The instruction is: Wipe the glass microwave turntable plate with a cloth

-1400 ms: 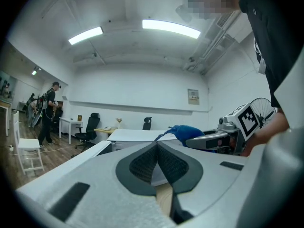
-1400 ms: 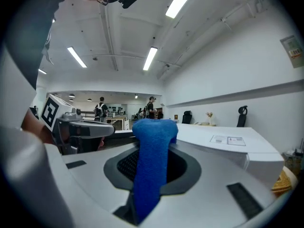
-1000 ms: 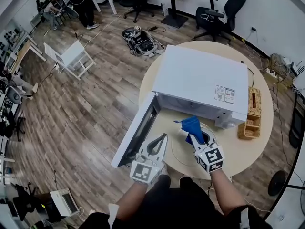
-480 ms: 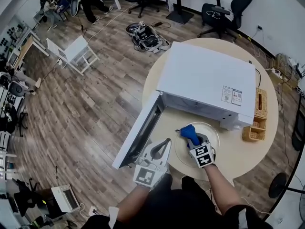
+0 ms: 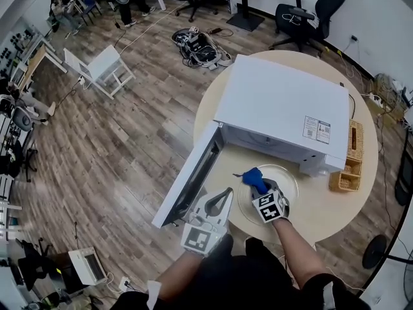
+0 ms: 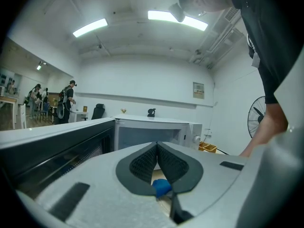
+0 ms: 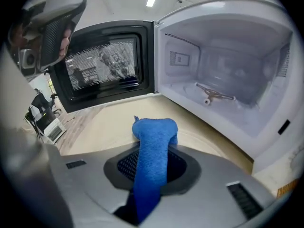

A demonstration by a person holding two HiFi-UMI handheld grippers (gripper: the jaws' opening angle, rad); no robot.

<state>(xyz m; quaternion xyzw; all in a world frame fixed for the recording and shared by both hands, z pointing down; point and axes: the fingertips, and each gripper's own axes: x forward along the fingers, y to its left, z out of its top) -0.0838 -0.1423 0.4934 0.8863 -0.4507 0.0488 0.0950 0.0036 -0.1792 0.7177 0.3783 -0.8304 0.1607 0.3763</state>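
Plate point(image 5: 292, 181) lies flat on the table point(image 5: 326, 215), just in front of the open microwave point(image 5: 277, 108) and out of its cavity. It is clear glass, round and shallow. The head view shows it mostly as a pale ring with the tabletop visible through it, and I can make out no smears or crumbs on it from here.

Over its left part sits the cloth point(image 5: 255, 178), a blue bundle. The right gripper point(image 5: 262, 189) has its jaws clamped on the cloth, and in the right gripper view the cloth point(image 7: 154, 148) runs up between the pads and bulges out past the tips as a rounded wad. That wad looks pressed to the glass, or very nearly, so I judge the wiping stroke to be in hand, with most of the plate's surface yet to be covered.

The next move calls for dragging the wad across the glass toward the right and near rim, with steady downward pressure and the grip kept tight. The plate rests loose on a smooth table, so it may slide or rock under a sideways push.

The left gripper point(image 5: 224, 196) hangs to the left of the plate, beside the open door point(image 5: 187, 179). Its jaws are closed together on nothing, and it is not steadying the plate. Inside the cavity the bare roller support point(image 7: 213, 95) shows. A basket point(image 5: 348, 166) stands at the table's right edge.
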